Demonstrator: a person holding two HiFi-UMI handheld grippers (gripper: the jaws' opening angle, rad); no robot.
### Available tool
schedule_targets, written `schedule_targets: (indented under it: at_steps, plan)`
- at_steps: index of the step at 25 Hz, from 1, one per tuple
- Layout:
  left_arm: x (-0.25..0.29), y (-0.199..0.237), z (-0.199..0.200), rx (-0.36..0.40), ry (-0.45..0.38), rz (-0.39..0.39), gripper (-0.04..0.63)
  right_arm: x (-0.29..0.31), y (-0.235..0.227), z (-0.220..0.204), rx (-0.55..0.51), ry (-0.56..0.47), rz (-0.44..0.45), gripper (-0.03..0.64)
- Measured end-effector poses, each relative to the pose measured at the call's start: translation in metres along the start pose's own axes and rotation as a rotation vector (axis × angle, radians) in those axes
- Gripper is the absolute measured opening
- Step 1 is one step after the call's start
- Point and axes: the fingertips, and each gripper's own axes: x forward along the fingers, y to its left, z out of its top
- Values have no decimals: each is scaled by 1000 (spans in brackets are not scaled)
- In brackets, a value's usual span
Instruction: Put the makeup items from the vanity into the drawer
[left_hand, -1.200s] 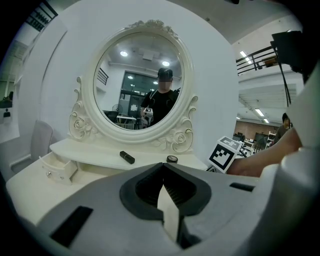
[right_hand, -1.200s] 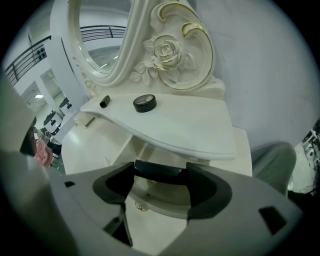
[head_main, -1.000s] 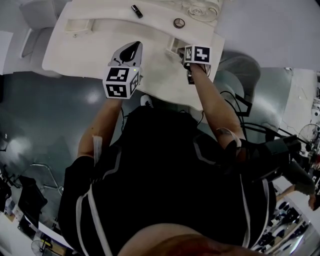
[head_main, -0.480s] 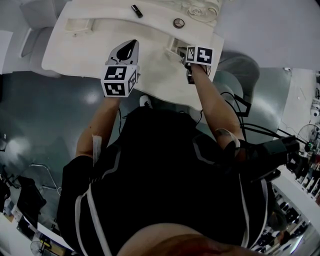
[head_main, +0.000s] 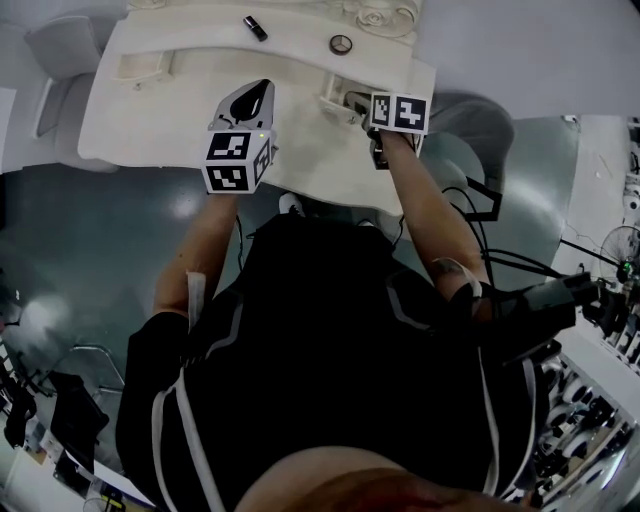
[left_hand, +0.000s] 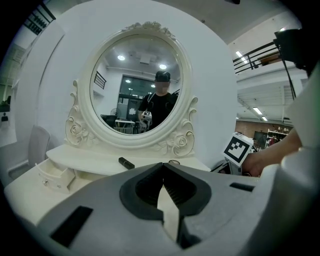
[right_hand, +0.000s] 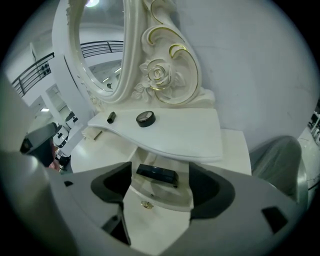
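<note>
Black case (right_hand: 157, 174) lies in the open drawer (right_hand: 170, 196) — right claw (right_hand: 161, 191) over it, jaws just opened wide, pads clear of it. Left claw (left_hand: 163, 167) pinched together, empty, above the table (head_main: 150, 125).

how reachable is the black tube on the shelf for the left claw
Probably yes: nothing stands between the left claw and the black tube on the shelf, though its shut jaws must open.
</note>
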Motion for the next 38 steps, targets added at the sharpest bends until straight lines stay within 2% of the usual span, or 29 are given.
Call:
schedule_targets:
  at_steps: [8,14,20,22,25,29,32,35,38]
  plan:
    - [11,-14,19,3,-36,-58,5,-42,-5,16,36,-91,32,362]
    - [13,-41,48,44,-88,-113,5,-97,-2,53,-31,-253,91,321]
    - [-3,-69,98,64,-190,-88,3,-176,-2,102,-146,-460,158,227]
    - [-11,-77,117,68,-228,-79,3,-202,-2,113,-178,-513,187,159]
    - [-25,-86,139,36,-276,-65,3,-236,-2,125,-239,-572,226,122]
    - [-34,-104,154,11,-289,-47,3,-281,-9,137,-308,-654,273,50]
    - [-37,-118,158,-34,-277,-64,3,-308,-18,142,-343,-703,286,26]
    - [-43,-129,165,14,-280,-50,3,-326,-25,147,-337,-739,297,6]
    - [-52,-146,176,49,-305,-68,3,-343,-30,150,-344,-772,304,5]
